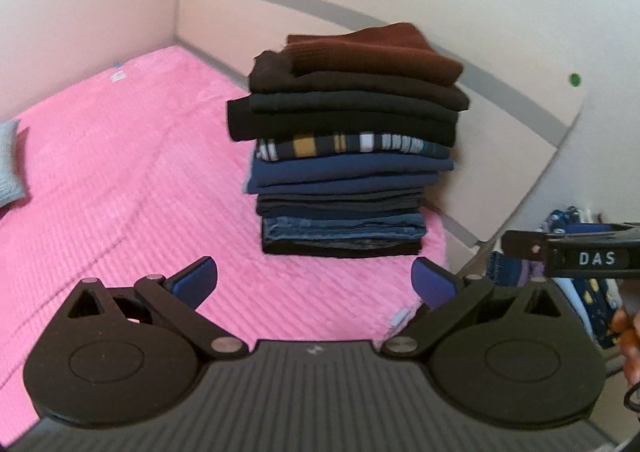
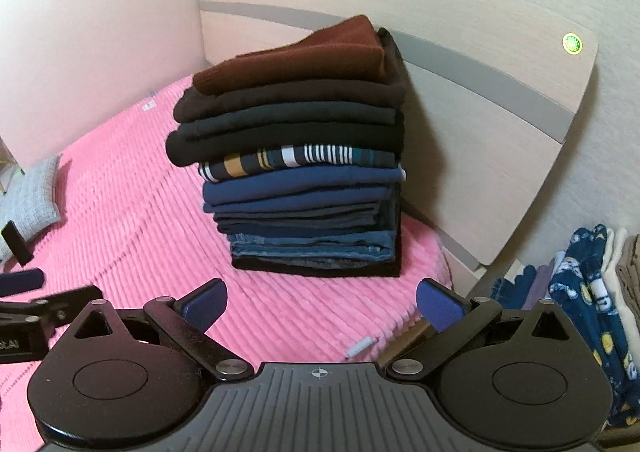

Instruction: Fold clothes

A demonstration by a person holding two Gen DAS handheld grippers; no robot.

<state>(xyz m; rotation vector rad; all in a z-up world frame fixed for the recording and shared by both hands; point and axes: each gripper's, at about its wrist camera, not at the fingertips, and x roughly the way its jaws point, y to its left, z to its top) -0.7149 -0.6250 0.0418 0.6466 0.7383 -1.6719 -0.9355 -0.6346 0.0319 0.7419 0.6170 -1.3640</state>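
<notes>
A tall stack of folded clothes [image 1: 344, 156] stands on the pink bedspread [image 1: 120, 188] near the headboard, with a rust-brown sweater [image 1: 368, 52] on top, then black, striped, navy and denim pieces. It also shows in the right wrist view [image 2: 296, 172]. My left gripper [image 1: 314, 282] is open and empty, short of the stack. My right gripper [image 2: 320, 306] is open and empty, also short of the stack. The right gripper's side shows at the right edge of the left wrist view [image 1: 576, 256]; the left gripper shows at the left edge of the right wrist view [image 2: 36, 316].
A pale wooden headboard [image 2: 480, 100] stands behind the stack against the wall. A grey cushion [image 2: 28, 204] lies at the bed's left. More clothes, with blue patterned fabric [image 2: 580, 292], lie beyond the bed's right edge.
</notes>
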